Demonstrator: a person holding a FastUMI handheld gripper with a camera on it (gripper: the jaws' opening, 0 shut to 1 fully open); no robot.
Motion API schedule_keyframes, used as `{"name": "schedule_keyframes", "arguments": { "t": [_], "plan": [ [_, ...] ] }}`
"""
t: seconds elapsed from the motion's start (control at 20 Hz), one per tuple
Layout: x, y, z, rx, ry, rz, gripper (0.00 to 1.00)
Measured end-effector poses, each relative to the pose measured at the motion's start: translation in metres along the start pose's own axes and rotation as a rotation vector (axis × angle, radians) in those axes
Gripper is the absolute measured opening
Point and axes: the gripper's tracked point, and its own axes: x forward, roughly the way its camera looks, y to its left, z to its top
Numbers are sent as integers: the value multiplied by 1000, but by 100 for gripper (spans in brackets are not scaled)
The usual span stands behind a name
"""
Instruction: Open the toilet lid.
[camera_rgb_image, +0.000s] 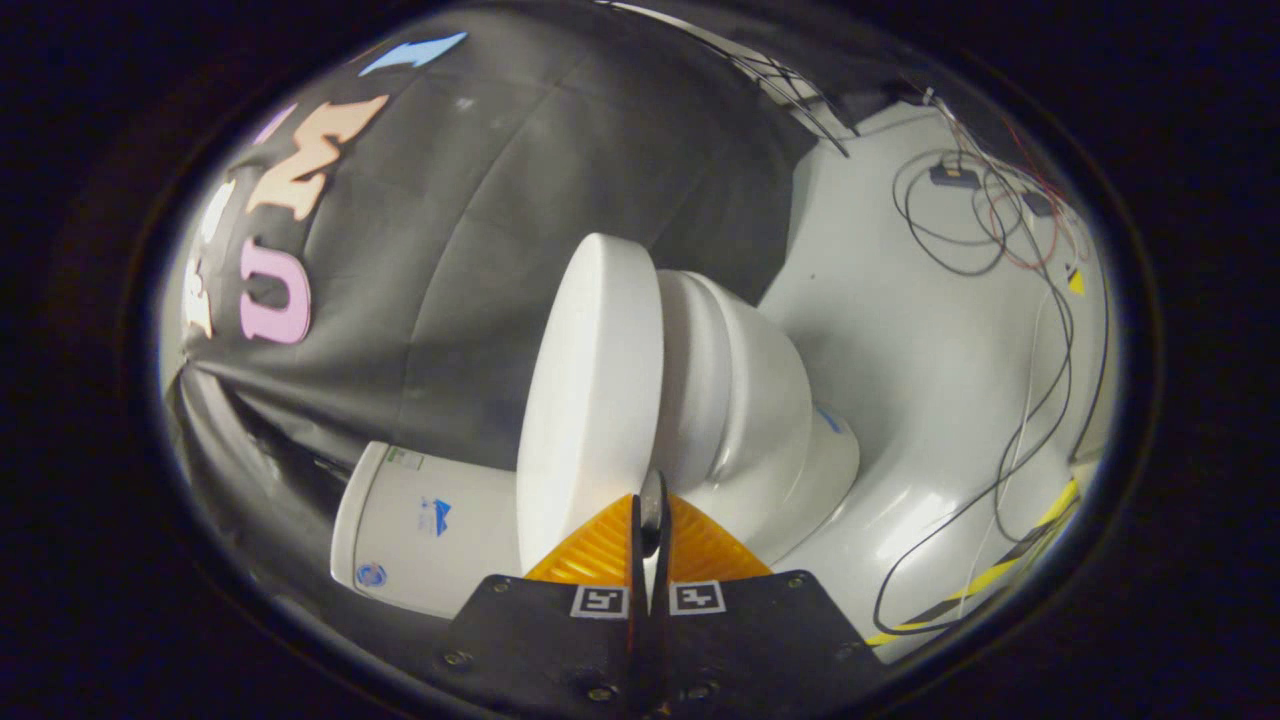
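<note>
Just ahead of the fingertips, the toilet lid stands edge-on against its bowl, with the cistern next to it by the black cloth wall. At the lid's rim, the hand-held gripper has its fingers drawn almost together, with only a thin slit between them. Loose cables trail over the pale floor beyond.

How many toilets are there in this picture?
1. The toilet stands on the pale floor just ahead of the gripper, whose fingers look nearly closed at the edge of the lid. Its tank is beside the lid.
</note>
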Motion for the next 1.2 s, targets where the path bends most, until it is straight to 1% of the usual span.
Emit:
{"name": "schedule_keyframes", "arguments": {
  "t": [0.05, 0.25, 0.45, 0.6, 0.8, 1.0, 1.2],
  "plan": [
    [-3, 9, -1, -19, -9, 0, 1],
    [-11, 31, 4, -26, -40, 28, 1],
    [-14, 45, 7, -37, -76, 29, 1],
    [-18, 64, 10, -55, -97, 54, 1],
    [-28, 98, 9, -183, -121, 100, 1],
    [-34, 124, 5, -309, -145, 127, 1],
    [-37, 136, 2, -372, -159, 138, 1]
  ]
}}
